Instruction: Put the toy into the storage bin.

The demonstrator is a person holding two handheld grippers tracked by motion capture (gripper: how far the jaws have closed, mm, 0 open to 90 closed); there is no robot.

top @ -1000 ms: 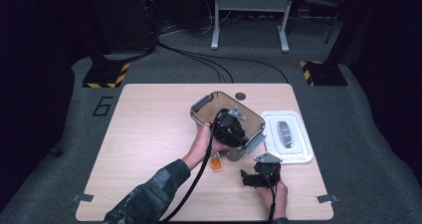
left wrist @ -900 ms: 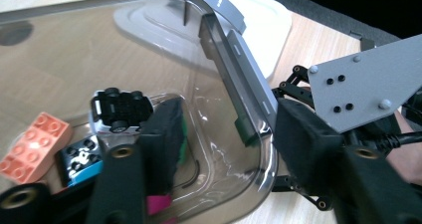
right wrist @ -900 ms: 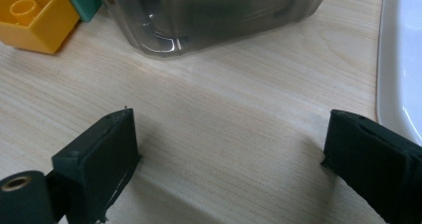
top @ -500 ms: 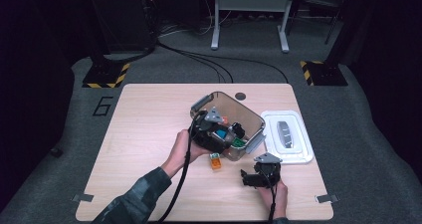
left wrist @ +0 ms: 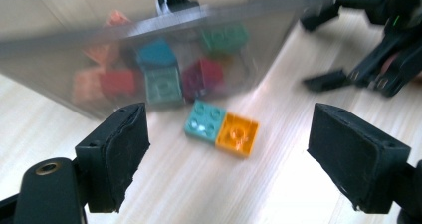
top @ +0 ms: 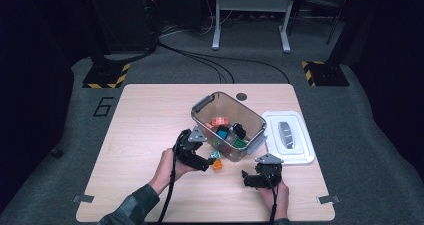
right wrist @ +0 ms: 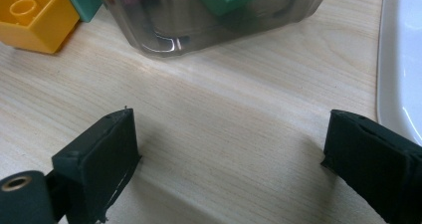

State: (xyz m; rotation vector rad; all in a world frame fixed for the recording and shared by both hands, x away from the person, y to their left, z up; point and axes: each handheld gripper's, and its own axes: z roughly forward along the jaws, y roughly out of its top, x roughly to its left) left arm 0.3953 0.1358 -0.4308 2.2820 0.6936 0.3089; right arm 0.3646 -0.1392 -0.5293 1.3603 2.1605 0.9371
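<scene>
Left gripper (left wrist: 229,149) has swung down from the clear bin (top: 227,125), fingers just opened wide and empty, now framing teal and orange blocks (left wrist: 221,128) on the tabletop (top: 140,120) beside it; right gripper (right wrist: 234,159) waits open.

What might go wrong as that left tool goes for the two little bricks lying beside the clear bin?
1. The teal brick and orange brick touch side by side; the open left hand-held gripper, whose jaws have just been opening with nothing between them, may catch both or push one away.
2. Both lie close to the clear bin; a jaw could bump its wall and shift it.
3. The right hand-held gripper waits nearby and could get in the way.
</scene>
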